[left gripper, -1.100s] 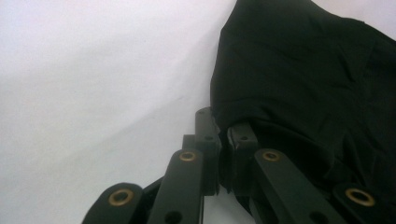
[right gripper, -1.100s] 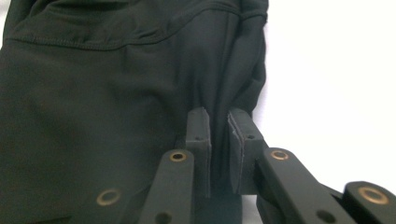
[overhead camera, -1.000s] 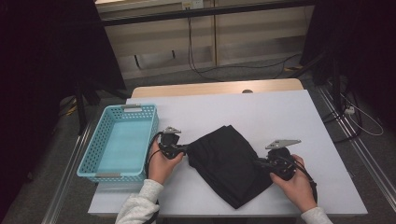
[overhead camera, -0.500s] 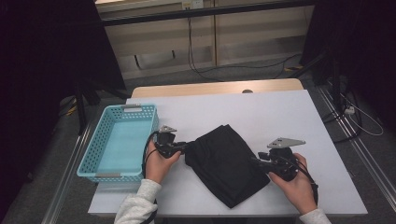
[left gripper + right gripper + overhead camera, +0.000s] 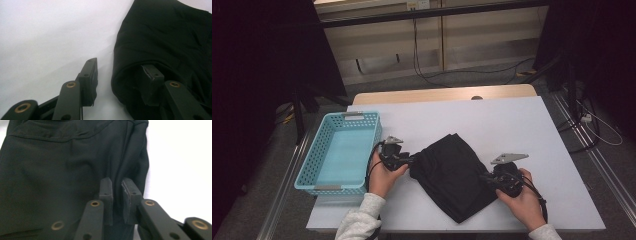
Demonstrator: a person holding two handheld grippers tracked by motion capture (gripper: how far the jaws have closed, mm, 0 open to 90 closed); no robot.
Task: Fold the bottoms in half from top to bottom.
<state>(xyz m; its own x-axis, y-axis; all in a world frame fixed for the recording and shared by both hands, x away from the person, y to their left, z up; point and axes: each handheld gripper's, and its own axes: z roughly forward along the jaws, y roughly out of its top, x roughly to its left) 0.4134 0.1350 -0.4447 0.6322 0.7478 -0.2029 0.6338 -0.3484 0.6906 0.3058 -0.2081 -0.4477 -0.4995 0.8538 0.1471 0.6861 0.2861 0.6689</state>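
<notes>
The folded black garment (image 5: 455,175) lies near the desk's (image 5: 512,125) front edge. The left gripper (image 5: 120,75) has just been opening, released; the right gripper (image 5: 117,188) pinches its fold. The blue basket (image 5: 319,187) awaits, I'd judge.

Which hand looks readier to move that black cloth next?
Probably the right: the right gripper has just closed and pinches a fold of the black cloth, while the left gripper has just opened, one jaw tucked inside the cloth's edge.

High view overlooks; gripper views closely share black cloth (image 5: 454,175).
</notes>
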